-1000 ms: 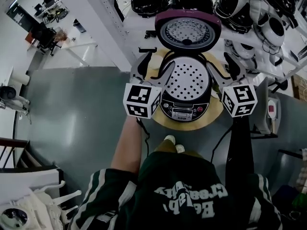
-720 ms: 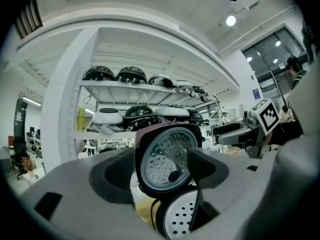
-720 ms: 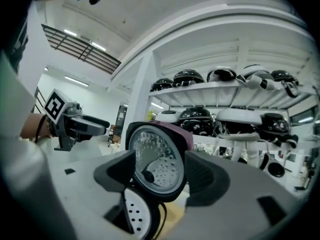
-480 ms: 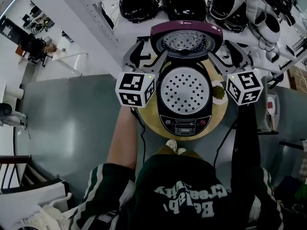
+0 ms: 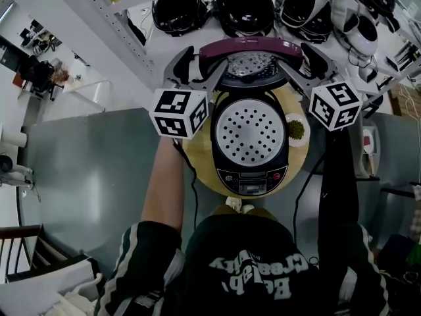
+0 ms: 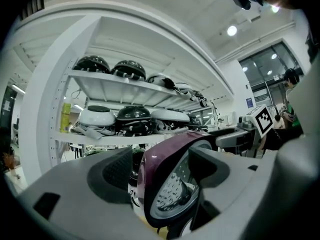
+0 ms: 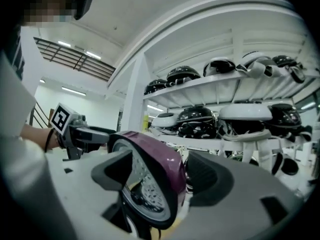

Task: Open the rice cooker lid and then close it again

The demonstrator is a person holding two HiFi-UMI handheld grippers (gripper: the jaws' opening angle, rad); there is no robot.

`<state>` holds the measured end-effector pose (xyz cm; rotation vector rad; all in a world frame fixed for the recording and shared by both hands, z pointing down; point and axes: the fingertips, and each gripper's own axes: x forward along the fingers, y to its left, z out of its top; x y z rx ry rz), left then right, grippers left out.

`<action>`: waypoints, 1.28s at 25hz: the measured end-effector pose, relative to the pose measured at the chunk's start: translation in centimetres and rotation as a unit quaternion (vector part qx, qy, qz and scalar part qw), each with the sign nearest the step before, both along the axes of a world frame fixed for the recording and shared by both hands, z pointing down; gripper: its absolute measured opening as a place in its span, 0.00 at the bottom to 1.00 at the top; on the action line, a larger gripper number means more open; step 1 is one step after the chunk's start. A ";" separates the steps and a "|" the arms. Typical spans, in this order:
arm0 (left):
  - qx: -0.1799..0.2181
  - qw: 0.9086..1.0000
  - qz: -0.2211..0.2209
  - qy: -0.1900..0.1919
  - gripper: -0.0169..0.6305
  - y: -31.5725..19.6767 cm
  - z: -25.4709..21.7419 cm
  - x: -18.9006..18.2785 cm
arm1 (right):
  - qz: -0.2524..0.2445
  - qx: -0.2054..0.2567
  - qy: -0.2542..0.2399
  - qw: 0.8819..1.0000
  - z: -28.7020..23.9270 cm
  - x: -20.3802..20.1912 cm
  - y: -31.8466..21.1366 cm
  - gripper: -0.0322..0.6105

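The rice cooker (image 5: pixel 250 176) stands on a round wooden table with its purple lid (image 5: pixel 250 48) raised upright at the back. The perforated inner plate (image 5: pixel 248 130) is exposed. My left gripper (image 5: pixel 197 71) straddles the lid's left edge and my right gripper (image 5: pixel 301 68) its right edge. In the left gripper view the lid (image 6: pixel 150 156) stands between the jaws of the left gripper (image 6: pixel 162 166), with a gap at the left pad. In the right gripper view the lid (image 7: pixel 165 159) sits inside the right gripper (image 7: pixel 160 174), apart from the right pad. Both jaws have just been opening.
The round table (image 5: pixel 197 157) also carries a small dish with something green (image 5: pixel 296 129) right of the cooker. White shelves (image 5: pixel 164 38) behind hold several black and white cookers (image 5: pixel 247 5). A white appliance (image 5: pixel 368 153) stands at the right, over grey floor (image 5: pixel 99 170).
Both grippers have moved forward and up from beside the cooker body to the raised lid's side edges. The lid now shows more edge-on in the head view.
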<state>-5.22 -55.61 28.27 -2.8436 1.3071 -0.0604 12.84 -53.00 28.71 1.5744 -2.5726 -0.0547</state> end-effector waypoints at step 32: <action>-0.041 0.999 0.014 0.013 0.65 11.1 2.7 1.0 | -0.098 -0.048 -0.033 0.994 3.1 -2.4 10.7 0.69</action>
